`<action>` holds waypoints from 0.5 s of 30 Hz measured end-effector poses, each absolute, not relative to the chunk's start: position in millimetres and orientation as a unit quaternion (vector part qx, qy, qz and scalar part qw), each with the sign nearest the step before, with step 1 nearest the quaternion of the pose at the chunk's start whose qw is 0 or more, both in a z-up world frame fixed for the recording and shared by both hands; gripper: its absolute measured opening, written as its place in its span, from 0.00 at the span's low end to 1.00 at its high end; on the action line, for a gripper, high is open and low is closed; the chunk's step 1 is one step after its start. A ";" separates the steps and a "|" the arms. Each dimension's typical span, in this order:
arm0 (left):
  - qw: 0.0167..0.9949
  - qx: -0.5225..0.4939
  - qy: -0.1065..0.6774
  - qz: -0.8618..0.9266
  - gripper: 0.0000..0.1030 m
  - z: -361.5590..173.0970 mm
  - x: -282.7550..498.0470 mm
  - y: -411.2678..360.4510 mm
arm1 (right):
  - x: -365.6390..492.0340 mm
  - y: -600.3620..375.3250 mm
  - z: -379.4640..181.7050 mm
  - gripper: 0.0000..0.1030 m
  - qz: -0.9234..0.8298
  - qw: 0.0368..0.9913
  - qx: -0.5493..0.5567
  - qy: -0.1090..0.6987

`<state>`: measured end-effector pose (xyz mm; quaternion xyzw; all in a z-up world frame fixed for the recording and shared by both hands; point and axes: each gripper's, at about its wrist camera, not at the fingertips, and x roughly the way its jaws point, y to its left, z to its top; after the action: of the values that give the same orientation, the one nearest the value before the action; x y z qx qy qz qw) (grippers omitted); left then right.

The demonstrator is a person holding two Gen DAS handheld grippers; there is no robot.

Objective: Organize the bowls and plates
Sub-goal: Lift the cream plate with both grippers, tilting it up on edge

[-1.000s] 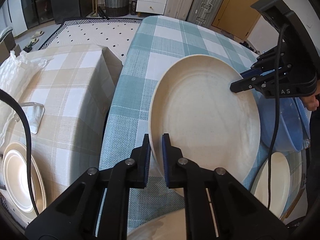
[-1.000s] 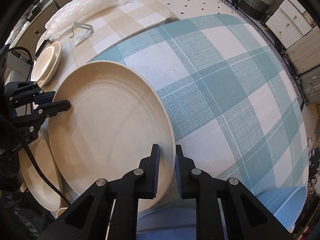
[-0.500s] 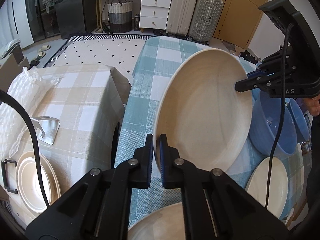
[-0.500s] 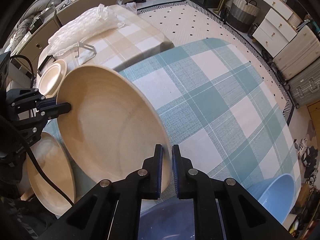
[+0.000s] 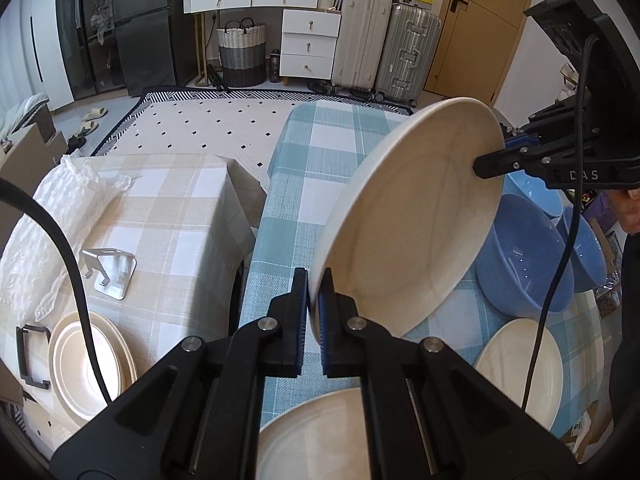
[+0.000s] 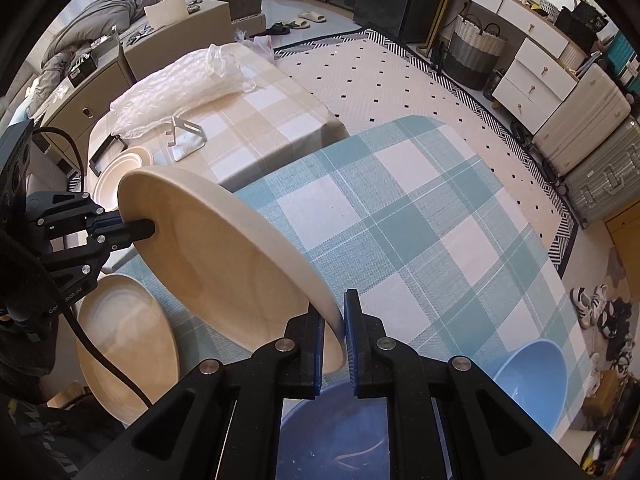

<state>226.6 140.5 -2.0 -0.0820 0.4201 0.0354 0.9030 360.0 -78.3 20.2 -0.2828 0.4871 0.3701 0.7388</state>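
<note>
A large cream plate (image 5: 412,216) is held in the air above the blue-checked tabletop (image 5: 304,168), tilted steeply on edge — gripped from two sides. The left gripper (image 5: 314,284) is clamped on the plate's near rim; the right gripper (image 6: 335,322) is clamped on the opposite rim, its fingertips (image 5: 486,166) seen at the plate's far right edge in the left wrist view. No part of the plate touches the tabletop.

Below the plate, near edge: a second cream plate (image 5: 316,436) lies flat, with a third plate (image 5: 520,368) to its right. Two blue bowls (image 5: 520,256) sit at the right side of the tabletop, one just beside the other.

On the beige-checked tabletop (image 5: 168,208) to the left — a small stack of cream plates (image 5: 88,364) at the near corner, a metal stand (image 5: 110,272) behind it, and bubble wrap (image 5: 52,208) at the far left.
</note>
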 end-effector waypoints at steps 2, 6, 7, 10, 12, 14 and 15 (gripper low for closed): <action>0.905 -0.081 0.416 0.034 0.02 5.4 221.7 141.2 | 355.8 -79.8 26.3 0.10 0.373 0.740 -0.281 0.484; 0.910 -0.076 0.406 0.034 0.02 23.5 207.6 138.2 | 342.8 -83.0 42.6 0.10 0.377 0.745 -0.277 0.475; 0.912 -0.075 0.402 0.034 0.02 28.3 203.2 137.1 | 338.9 -83.8 46.3 0.10 0.377 0.746 -0.278 0.472; 0.916 -0.069 0.393 0.037 0.02 41.7 190.8 133.2 | 326.1 -86.1 59.3 0.10 0.378 0.751 -0.278 0.464; 0.918 -0.067 0.389 0.040 0.02 49.9 181.1 130.6 | 317.4 -87.9 67.2 0.10 0.380 0.754 -0.276 0.460; 0.920 -0.066 0.385 0.039 0.02 56.2 171.9 127.9 | 306.8 -89.3 74.8 0.10 0.380 0.756 -0.278 0.455; 0.921 -0.066 0.383 0.039 0.02 58.9 166.5 125.8 | 301.3 -90.5 78.3 0.10 0.379 0.758 -0.278 0.452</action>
<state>166.5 125.8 58.9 -0.0659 0.3826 0.0394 0.9207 301.3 -90.5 78.3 -0.2781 0.4523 0.3786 0.7581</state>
